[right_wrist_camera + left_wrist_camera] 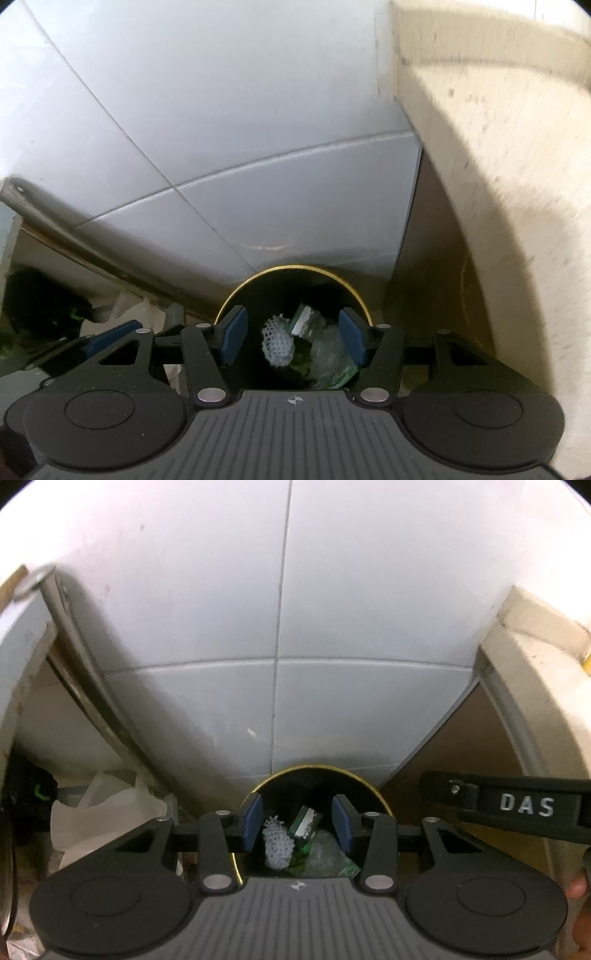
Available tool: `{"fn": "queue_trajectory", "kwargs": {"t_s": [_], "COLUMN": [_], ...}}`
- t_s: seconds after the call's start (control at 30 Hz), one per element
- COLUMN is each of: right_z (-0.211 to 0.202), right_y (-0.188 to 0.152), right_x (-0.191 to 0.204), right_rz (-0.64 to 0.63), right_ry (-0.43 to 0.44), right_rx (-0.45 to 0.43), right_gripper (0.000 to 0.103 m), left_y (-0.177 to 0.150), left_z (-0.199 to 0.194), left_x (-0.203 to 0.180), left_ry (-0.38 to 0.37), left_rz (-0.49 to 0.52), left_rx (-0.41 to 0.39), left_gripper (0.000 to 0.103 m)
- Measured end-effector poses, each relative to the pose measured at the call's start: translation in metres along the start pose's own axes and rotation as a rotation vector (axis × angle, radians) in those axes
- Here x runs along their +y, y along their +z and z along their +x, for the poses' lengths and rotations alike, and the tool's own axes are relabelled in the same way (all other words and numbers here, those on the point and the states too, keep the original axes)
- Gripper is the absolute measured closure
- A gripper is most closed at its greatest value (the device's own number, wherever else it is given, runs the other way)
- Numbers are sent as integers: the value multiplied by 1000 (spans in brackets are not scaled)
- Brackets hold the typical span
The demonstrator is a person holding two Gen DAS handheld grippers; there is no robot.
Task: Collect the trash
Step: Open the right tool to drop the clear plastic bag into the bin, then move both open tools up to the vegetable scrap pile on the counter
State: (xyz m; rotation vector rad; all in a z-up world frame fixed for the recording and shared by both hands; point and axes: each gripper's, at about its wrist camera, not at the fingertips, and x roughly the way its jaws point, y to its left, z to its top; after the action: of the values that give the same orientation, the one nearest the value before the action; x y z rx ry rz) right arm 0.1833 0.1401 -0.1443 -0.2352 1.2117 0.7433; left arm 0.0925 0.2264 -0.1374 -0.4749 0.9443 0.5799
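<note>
You are looking down into a round black bin (317, 775) with a gold rim, standing upright against the tiled wall. Inside it lie a white foam net (276, 843), a green-and-white carton (303, 821) and crumpled clear plastic (325, 853).

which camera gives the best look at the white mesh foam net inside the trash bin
The right wrist view: the white mesh net sits unobstructed between the open fingers, inside the black bin. The left wrist view also shows it, but closer to the left finger pad and slightly darker.
</note>
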Motion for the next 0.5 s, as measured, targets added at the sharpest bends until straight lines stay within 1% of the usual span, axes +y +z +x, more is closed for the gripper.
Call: {"fn": "queue_trajectory", "kwargs": {"t_s": [0.13,0.23,0.5], "right_z": [-21,-37,-83], "right_y": [5,8,9], "right_x": [-2,-8,-21], "right_rz": [10,26,67], "right_ry": [1,-4,-17], "right_rx": [-43,-79,-173], "right_gripper": [38,38,36], "left_y": [9,15,29], "left_z": [-13,-23,-49], "left_x": [-6,-14,-38], "left_ry": [-32,-45,-138], "left_rz": [4,27,81], "left_rx": [-34,-59,-112], "left_gripper": [65,64,63]}}
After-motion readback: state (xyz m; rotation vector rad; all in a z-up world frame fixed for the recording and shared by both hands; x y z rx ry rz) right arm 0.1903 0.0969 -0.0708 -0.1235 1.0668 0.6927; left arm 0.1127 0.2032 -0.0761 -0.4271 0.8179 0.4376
